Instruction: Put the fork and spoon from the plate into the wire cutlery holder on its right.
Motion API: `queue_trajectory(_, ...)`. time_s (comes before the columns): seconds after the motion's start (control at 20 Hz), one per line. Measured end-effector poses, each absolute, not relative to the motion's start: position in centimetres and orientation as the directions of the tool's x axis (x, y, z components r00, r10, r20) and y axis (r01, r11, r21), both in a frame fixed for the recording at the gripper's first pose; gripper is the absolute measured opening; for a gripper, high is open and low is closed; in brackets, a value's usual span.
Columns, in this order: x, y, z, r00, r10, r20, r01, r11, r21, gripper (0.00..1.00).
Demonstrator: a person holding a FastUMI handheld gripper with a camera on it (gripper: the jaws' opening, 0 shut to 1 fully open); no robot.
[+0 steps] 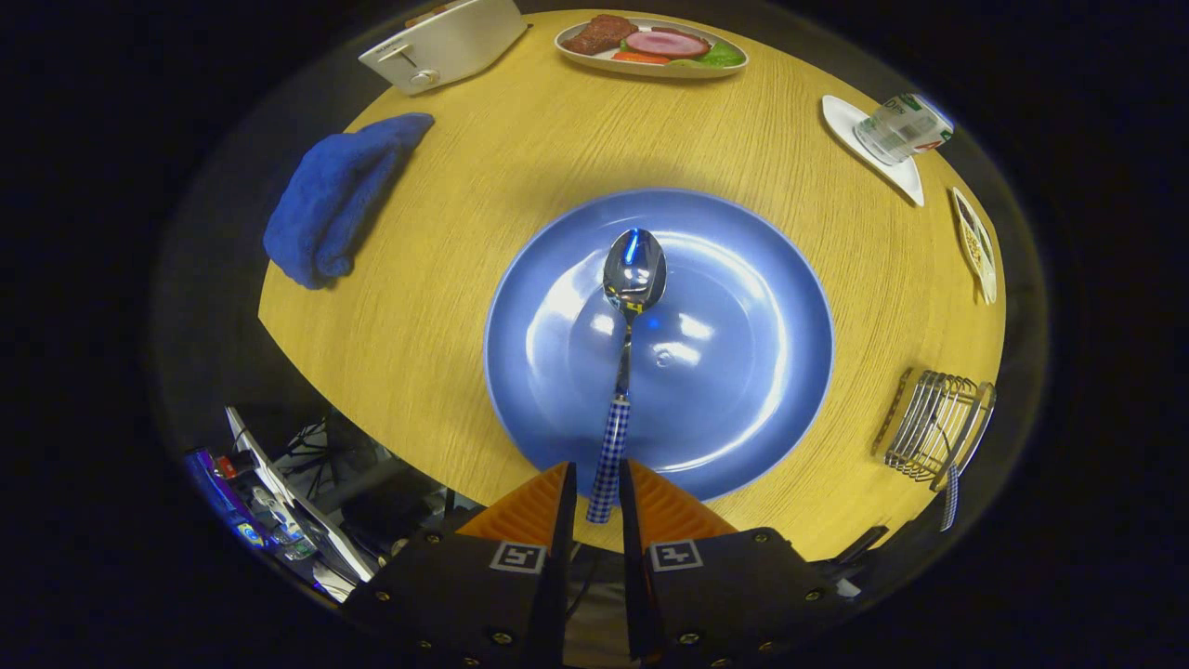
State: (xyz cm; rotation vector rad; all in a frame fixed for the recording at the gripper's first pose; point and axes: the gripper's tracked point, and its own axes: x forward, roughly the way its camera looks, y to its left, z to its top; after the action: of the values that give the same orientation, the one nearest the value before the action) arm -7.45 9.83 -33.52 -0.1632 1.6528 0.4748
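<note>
the gripper (pixel 595 492) points forward and down, jaws drawn narrow (nearly parallel) and pinching something thin between them.

A round wooden tabletop (pixel 483 279) carries a folded blue towel (pixel 339 200) toward its left side. Beyond the towel, at the far edge, stands a white toaster (pixel 446 42). Beside the toaster lies an oval dish of food (pixel 650 46) with meat and greens. At the far right a tipped cup (pixel 903 128) rests on a white saucer (pixel 906 177). Just beside the saucer sits a small dish (pixel 975 246).
</note>
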Motion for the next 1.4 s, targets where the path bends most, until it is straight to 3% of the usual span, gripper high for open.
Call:
queue_trajectory(0.6, -7.5, 9.8, -35.3, -0.183, 0.150, -0.972, -0.371, 0.904, 0.210, 0.26)
queue_trajectory(0.65, -7.9, 9.6, -35.8, -0.188, 0.146, -0.971, -0.376, 0.903, 0.209, 0.17)
queue_trajectory(0.85, -9.0, 8.5, -38.2, -0.172, 0.133, -0.976, -0.419, 0.887, 0.195, 0.16)
queue_trajectory(0.95, -6.9, 7.4, -39.0, -0.173, 0.110, -0.979, -0.439, 0.881, 0.177, 0.02)
queue_trajectory(1.4, -7.4, 3.3, -33.6, -0.211, 0.018, -0.977, -0.562, 0.816, 0.136, 0.03)
